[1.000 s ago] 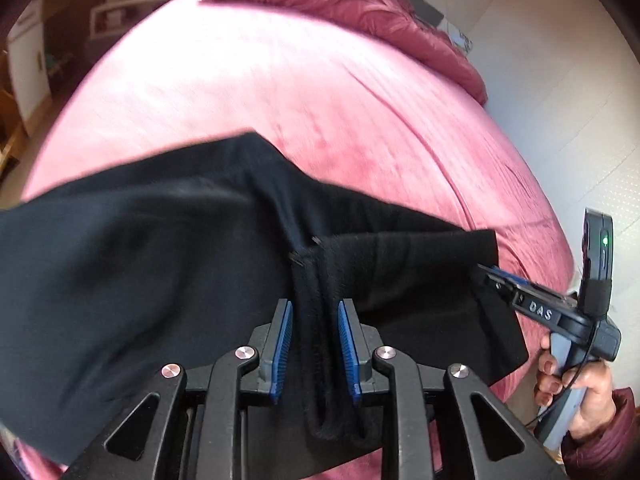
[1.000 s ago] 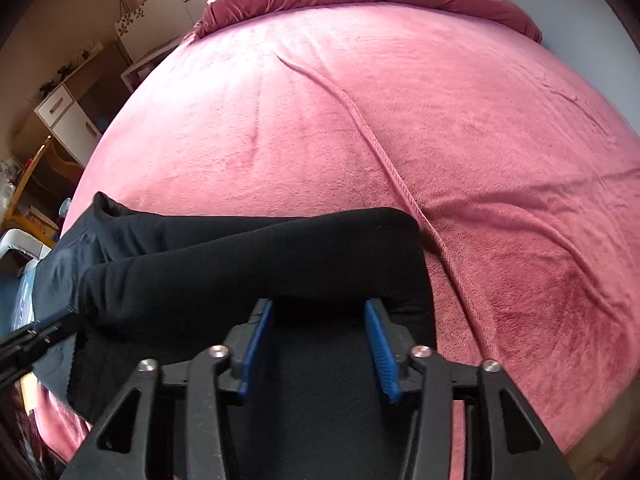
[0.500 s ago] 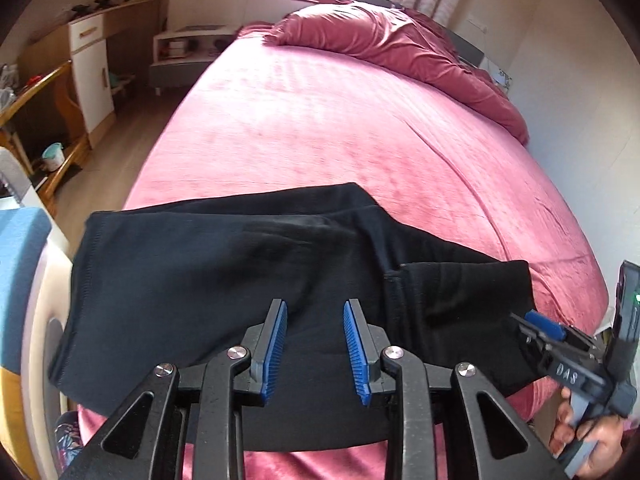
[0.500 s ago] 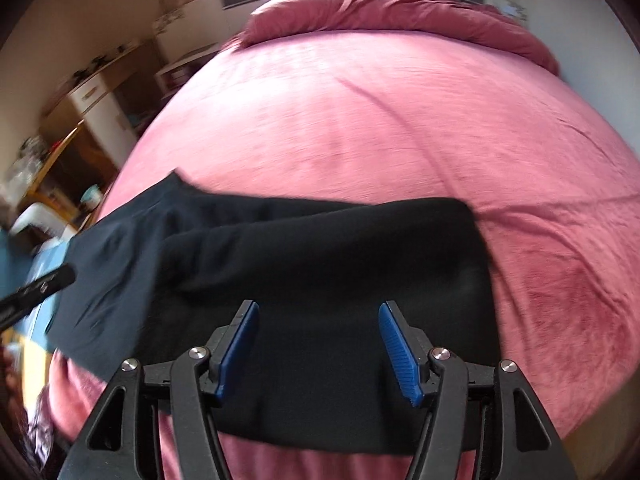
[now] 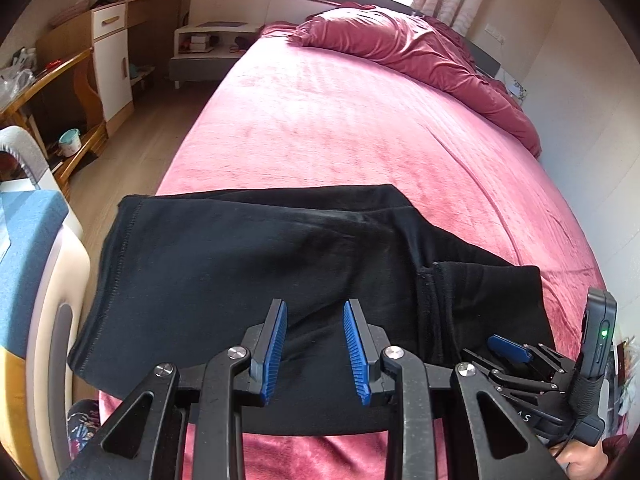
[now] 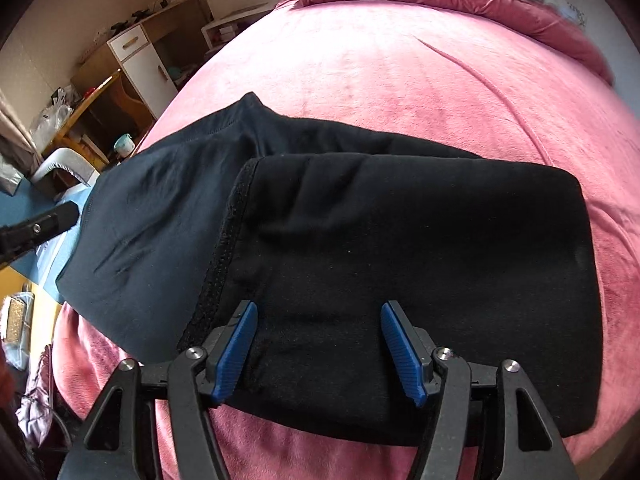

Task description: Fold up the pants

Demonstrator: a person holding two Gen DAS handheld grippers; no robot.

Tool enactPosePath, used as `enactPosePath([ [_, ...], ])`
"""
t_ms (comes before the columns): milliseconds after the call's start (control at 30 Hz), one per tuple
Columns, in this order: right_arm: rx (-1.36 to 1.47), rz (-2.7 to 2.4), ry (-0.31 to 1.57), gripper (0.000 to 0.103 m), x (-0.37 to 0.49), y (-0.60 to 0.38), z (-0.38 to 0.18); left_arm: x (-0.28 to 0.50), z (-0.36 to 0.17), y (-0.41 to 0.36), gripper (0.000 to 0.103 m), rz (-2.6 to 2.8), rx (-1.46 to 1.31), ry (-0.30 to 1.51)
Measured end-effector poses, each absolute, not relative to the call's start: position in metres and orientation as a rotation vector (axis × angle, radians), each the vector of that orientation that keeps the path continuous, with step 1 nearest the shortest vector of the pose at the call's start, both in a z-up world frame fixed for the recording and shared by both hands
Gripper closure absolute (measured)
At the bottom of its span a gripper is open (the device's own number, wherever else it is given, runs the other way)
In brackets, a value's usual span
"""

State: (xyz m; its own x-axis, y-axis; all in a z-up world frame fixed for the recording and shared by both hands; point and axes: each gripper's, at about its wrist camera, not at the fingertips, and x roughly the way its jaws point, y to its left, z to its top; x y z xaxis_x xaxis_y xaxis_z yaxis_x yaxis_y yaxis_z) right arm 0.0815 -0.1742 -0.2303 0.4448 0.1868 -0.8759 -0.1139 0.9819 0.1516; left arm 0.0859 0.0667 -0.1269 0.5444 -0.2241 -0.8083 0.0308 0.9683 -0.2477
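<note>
Black pants (image 5: 280, 264) lie folded on the pink bed (image 5: 340, 120), near its front edge. In the right wrist view a folded-over layer of the pants (image 6: 400, 240) lies on top, its seamed edge at the left. My left gripper (image 5: 316, 344) hovers over the pants' near edge, open, with nothing between its blue pads. My right gripper (image 6: 320, 348) is above the top layer with its jaws opening; no cloth is between them. The right gripper (image 5: 508, 350) also shows at the lower right of the left wrist view, held by a hand.
A crumpled red duvet (image 5: 400, 48) lies at the head of the bed. A padded chair (image 5: 40, 260) stands close at the left, beyond it a wooden desk and a white cabinet (image 5: 112, 52). A wall runs along the bed's right side.
My left gripper let go of the bunched cloth it held and drew back. The right gripper's jaws widened and it pulled back too. The pants now lie flat, folded.
</note>
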Motion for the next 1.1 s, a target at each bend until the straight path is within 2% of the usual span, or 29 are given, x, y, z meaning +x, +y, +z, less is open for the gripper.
enactPosePath([
  [133, 0.091, 0.185, 1.092, 0.031, 0.084, -0.175, -0.237, 0.086, -0.128, 0.082, 0.072, -0.153, -0.238, 0.993],
  [167, 0.098, 0.185, 1.095, 0.03, 0.085, -0.175, -0.239, 0.086, -0.128, 0.089, 0.068, -0.159, -0.254, 1.0],
  [267, 0.131, 0.197, 1.099, 0.024, 0.086, -0.179, -0.242, 0.084, -0.127, 0.123, 0.064, -0.157, -0.337, 1.011],
  [400, 0.159, 0.203, 1.104, 0.023, 0.091, -0.185, -0.245, 0.076, -0.128, 0.187, 0.064, -0.078, -0.482, 1.007],
  [467, 0.169, 0.206, 1.101, 0.021, 0.092, -0.187, -0.246, 0.071, -0.142, 0.232, 0.062, -0.015, -0.629, 1.028],
  [500, 0.173, 0.21, 1.1, 0.021, 0.092, -0.186, -0.245, 0.067, -0.15, 0.249, 0.058, 0.011, -0.699, 1.04],
  [667, 0.189, 0.232, 1.096, 0.017, 0.092, -0.195, -0.246, 0.047, -0.195, 0.305, 0.057, 0.138, -0.922, 1.098],
  [800, 0.172, 0.232, 1.094, 0.017, 0.09, -0.194, -0.244, 0.04, -0.225, 0.31, 0.035, 0.136, -1.015, 1.142],
  [867, 0.17, 0.231, 1.095, 0.017, 0.089, -0.194, -0.243, 0.041, -0.237, 0.308, 0.031, 0.129, -1.05, 1.167],
  [1000, 0.169, 0.228, 1.096, 0.017, 0.09, -0.186, -0.245, 0.047, -0.255, 0.299, 0.035, 0.104, -1.078, 1.212],
  [1033, 0.168, 0.227, 1.096, 0.017, 0.09, -0.186, -0.245, 0.049, -0.259, 0.297, 0.039, 0.099, -1.082, 1.217],
  [1067, 0.168, 0.227, 1.097, 0.017, 0.091, -0.185, -0.246, 0.051, -0.262, 0.294, 0.049, 0.096, -1.087, 1.221],
  [1100, 0.167, 0.227, 1.097, 0.017, 0.091, -0.185, -0.246, 0.052, -0.265, 0.293, 0.051, 0.1, -1.089, 1.229],
])
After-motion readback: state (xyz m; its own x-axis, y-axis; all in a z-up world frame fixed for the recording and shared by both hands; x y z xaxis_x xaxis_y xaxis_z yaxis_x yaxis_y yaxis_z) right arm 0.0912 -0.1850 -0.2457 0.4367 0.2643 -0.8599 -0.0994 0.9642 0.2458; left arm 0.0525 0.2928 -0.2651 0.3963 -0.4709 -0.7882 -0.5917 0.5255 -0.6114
